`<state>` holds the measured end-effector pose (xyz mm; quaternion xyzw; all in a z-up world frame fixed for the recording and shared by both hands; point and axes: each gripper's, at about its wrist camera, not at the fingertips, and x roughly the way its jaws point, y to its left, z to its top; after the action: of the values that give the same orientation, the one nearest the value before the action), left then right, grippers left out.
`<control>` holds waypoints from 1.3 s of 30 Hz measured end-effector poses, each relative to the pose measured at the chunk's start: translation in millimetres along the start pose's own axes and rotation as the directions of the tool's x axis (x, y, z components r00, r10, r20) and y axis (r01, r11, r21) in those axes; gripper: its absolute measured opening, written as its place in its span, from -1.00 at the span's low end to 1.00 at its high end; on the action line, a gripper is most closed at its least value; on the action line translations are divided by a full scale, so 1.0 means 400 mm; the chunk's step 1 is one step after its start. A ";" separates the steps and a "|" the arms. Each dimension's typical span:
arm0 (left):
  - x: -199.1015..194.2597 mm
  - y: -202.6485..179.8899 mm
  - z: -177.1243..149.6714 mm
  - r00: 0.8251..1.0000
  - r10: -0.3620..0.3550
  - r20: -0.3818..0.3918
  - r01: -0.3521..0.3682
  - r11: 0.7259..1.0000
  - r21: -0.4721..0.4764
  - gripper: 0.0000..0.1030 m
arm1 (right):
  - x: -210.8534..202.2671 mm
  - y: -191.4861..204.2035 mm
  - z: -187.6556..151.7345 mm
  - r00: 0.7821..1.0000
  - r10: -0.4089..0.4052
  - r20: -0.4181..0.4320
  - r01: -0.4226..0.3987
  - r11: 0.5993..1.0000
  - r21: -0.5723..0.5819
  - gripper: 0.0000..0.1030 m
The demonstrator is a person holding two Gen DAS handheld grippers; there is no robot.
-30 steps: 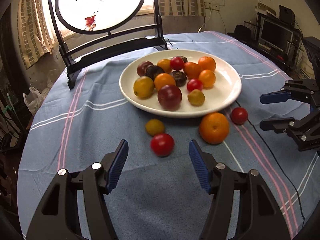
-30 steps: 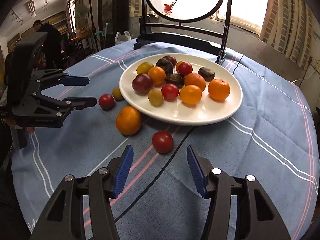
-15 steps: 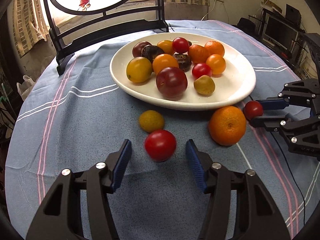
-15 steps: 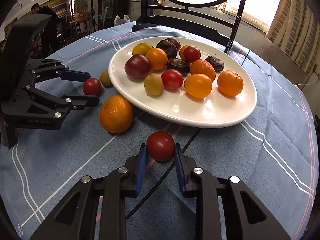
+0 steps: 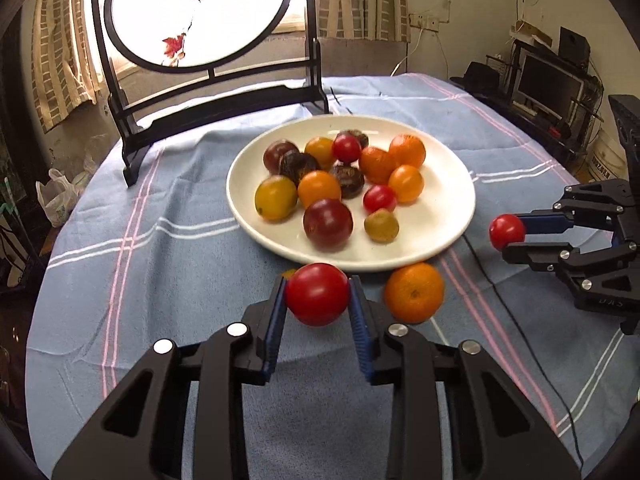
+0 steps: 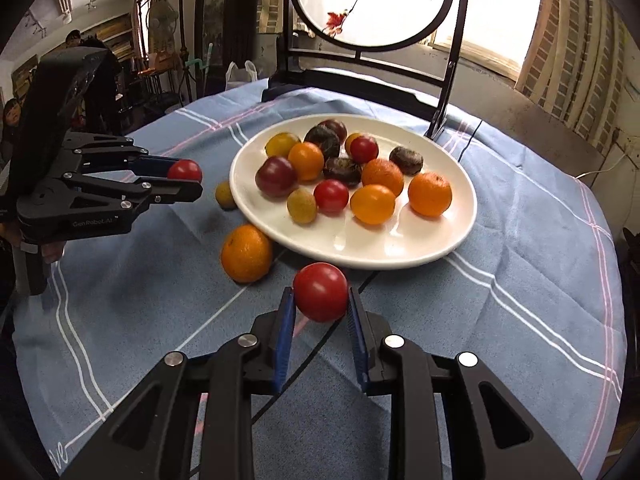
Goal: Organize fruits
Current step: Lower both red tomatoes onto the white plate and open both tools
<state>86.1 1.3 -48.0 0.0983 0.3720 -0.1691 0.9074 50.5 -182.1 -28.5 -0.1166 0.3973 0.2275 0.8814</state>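
Two grasps completed within the last second are shown. The left gripper (image 5: 317, 300), whose jaws were spread around a red tomato lying on the cloth half a second ago, is now clenched on that tomato (image 5: 317, 294), which is held between the blue pads and appears lifted clear of the blue tablecloth (image 5: 160, 280). The right gripper (image 6: 320, 300), already closing half a second ago, is likewise clamped on a second red tomato (image 6: 321, 291), also seen raised above the cloth. Each gripper is confirmed from the opposite view with its tomato pinched at the fingertips.

The white plate (image 5: 440, 216) is seen at the table's centre, loaded with mixed red, orange, yellow and dark fruits. Two pieces are left outside it: an orange (image 5: 414, 293) on the cloth touching or just beside the plate's near rim, and a small yellow-green fruit (image 6: 225, 195) just beside the rim, largely hidden behind the held tomato in the left view. A dark cable (image 5: 500, 304) is laid across the cloth by the orange.

It is judged that both tomatoes are ready to be carried over the rim and released into open plate space, after which two loose fruits remain to be gathered.
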 end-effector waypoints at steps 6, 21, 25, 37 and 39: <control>-0.036 -0.037 0.115 0.992 0.075 0.105 -0.077 0.997 0.016 -0.42 | -0.078 -0.030 0.092 0.990 -0.018 0.143 0.012 0.999 0.041 -0.50; 0.055 -0.065 0.220 0.990 0.107 0.092 -0.107 0.994 -0.005 -0.42 | -0.048 -0.099 0.210 0.976 -0.019 0.216 -0.009 0.992 0.128 -0.50; 0.081 -0.059 0.221 0.991 0.112 0.071 -0.112 0.994 -0.003 -0.42 | -0.022 -0.099 0.220 0.980 -0.015 0.199 -0.011 0.992 0.130 -0.50; 0.150 -0.051 0.222 0.992 0.124 0.022 -0.125 0.992 0.014 -0.40 | 0.080 -0.131 0.255 0.991 -0.030 0.129 0.008 0.986 0.167 -0.49; 0.163 -0.053 0.225 0.991 0.130 0.015 -0.130 0.991 0.018 -0.40 | 0.102 -0.134 0.259 0.993 -0.033 0.113 0.013 0.985 0.172 -0.49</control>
<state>179.1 -60.7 -32.0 0.1297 0.3570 -0.1140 0.9180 167.8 -176.2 10.3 -0.0316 0.3625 0.1888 0.9121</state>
